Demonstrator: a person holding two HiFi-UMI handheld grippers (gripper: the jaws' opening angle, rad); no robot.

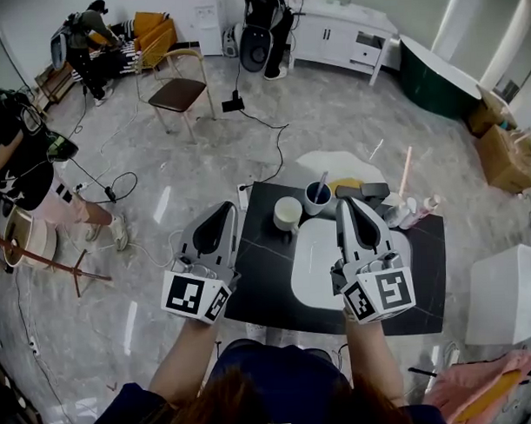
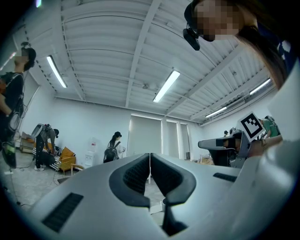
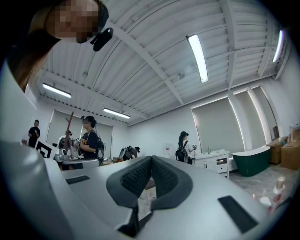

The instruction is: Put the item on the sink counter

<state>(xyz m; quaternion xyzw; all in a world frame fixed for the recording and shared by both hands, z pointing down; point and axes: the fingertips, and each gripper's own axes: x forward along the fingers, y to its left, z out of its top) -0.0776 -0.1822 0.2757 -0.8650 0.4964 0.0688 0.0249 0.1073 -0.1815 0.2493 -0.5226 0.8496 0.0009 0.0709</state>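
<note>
Looking steeply down on a dark tabletop with a white sink basin set in its middle. Holding the left tongs up over the tabletop's edge, left of the basin, tips pointing away from the body. Holding the right tongs up over the basin's right side, pointing the same way, well apart from the left pair. Marker cubes at the near end of each, close to the hands.

In the left gripper view, ribbed pads pressed flat together, nothing caught between them: closed and empty. Same in the right gripper view: pads meeting along one line, closed on nothing. Only ceiling lights, white walls and distant people beyond both pairs of tips.

Just beyond the basin, standing upright on the tabletop: a white cup and, touching or nearly touching it on the right, a dark cup with a thin stick leaning inside. Further right along the basin's far edge, a flat dark box; right of the basin's far corner, a cluster of small bottles. No telling the task's item among these; nothing carried, everything already resting on the tabletop.

Far beyond the basin and to the left, a chair on the marble floor.
</note>
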